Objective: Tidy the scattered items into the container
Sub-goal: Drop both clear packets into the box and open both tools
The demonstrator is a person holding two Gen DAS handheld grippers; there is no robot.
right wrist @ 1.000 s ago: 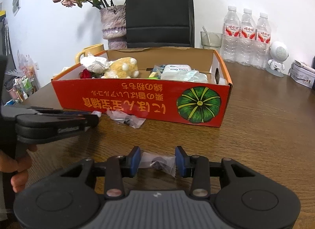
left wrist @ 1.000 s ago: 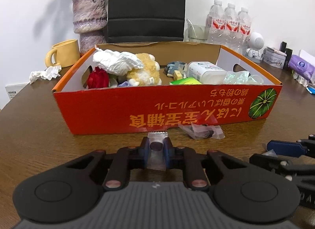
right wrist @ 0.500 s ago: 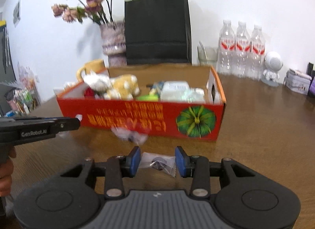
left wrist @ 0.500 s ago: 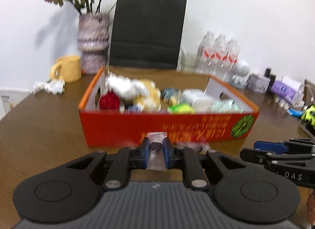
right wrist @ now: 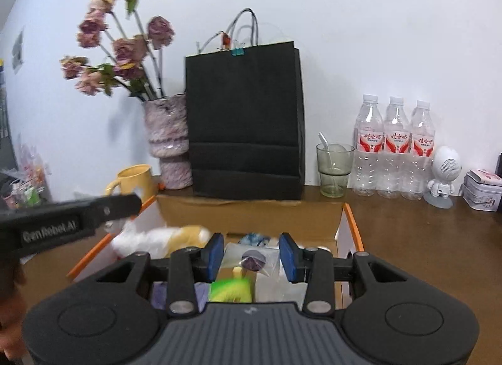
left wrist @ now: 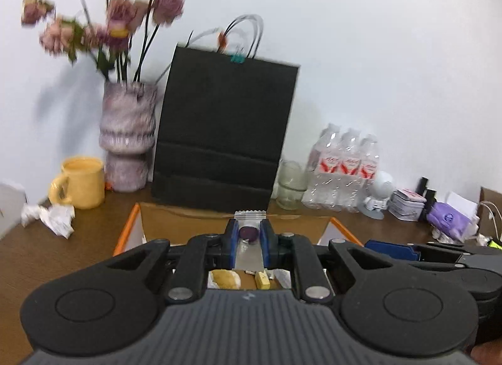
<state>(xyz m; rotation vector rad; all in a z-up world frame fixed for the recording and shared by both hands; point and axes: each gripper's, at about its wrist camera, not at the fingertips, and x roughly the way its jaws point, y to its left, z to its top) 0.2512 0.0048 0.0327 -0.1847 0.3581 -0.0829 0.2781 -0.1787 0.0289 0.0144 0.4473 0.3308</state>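
My left gripper is shut on a small clear packet with a dark purple sweet inside. It hangs above the orange cardboard box, whose brown far wall shows just beyond the fingers. My right gripper is shut on a wider clear packet holding a dark purple piece, and it also hangs over the box. Under it lie a pale plush toy and a green item. The left gripper's finger crosses the right wrist view at the left.
A black paper bag stands right behind the box. A vase of dried flowers and a yellow mug are at the back left, water bottles, a glass and a white figurine at the back right. Crumpled paper lies left.
Both grippers have risen from the table in front of the box and moved forward over it, each still holding its packet. The box's orange front has dropped out of sight below them.
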